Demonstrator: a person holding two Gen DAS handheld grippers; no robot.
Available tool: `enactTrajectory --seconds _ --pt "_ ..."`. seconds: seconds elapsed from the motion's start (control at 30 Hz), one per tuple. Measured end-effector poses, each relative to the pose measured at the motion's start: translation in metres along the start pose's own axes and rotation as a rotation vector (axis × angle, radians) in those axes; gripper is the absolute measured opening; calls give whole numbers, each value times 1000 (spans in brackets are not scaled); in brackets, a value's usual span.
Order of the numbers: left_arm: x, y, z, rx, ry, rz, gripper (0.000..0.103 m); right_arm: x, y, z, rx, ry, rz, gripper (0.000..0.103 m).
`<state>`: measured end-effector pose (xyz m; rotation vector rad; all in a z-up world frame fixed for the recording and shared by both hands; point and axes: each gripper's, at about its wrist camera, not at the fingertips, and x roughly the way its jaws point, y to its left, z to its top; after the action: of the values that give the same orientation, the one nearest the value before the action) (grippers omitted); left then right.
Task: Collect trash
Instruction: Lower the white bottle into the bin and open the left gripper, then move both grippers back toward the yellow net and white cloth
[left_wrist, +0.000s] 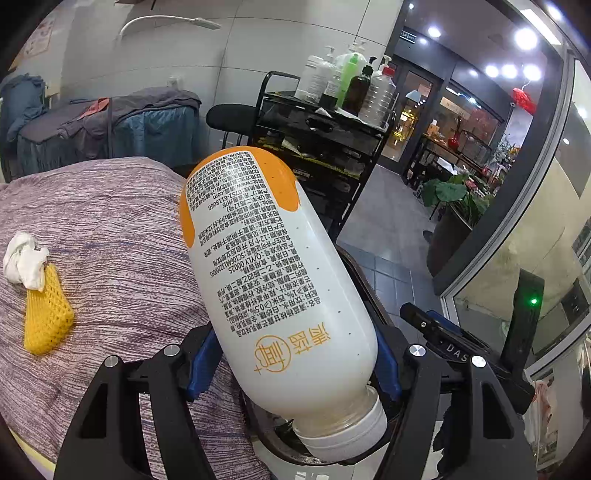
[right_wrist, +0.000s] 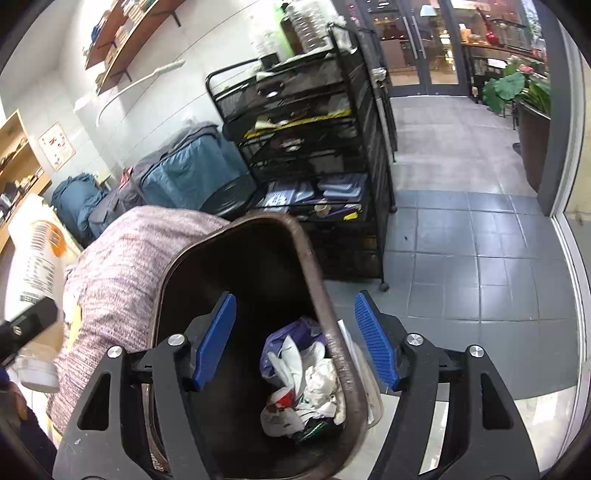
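Both views are evenly lit by cool indoor light. In the left wrist view, round white ceiling spotlights (left_wrist: 524, 38) at the upper right blow out into glare, and a small green indicator light (left_wrist: 533, 301) glows at the right. The white plastic bottle with an orange end (left_wrist: 275, 280) is sharp, its print readable. In the right wrist view the dark brown plastic bin (right_wrist: 334, 325) is deep in shadow inside. The picture is soft, with the same bottle (right_wrist: 33, 266) blurred at the left edge. Fisheye bending curves walls and floor tiles; the corners go black.

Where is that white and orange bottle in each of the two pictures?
Left wrist view: the bottle fills the centre, cap down, clamped in the left gripper.
Right wrist view: the bottle is at the far left edge.
Shared landmark: the black cart, behind the purple cloth.
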<state>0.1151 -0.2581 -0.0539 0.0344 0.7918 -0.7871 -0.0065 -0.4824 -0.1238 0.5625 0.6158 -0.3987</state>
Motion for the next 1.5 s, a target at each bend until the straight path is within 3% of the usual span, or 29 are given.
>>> enactTrajectory --seconds 0.5,0.77,0.87,0.93,1.37,1.5 --pt "58 -31 3 83 118 -11 68 -19 -28 10 53 -39 -49 68" --pt "76 -35 -1 120 152 18 68 -20 -32 9 60 -38 -58 68" --pt "80 -32 -2 118 162 24 77 -20 -31 9 60 -36 -60 68" --pt "77 -30 -1 114 145 27 87 -21 -31 9 59 -37 -61 68" --pt "10 -35 0 162 -21 69 96 -27 -17 13 32 -64 -34 69" --pt "-14 -29 -3 155 -60 86 97 -27 -4 13 10 -64 -13 74"
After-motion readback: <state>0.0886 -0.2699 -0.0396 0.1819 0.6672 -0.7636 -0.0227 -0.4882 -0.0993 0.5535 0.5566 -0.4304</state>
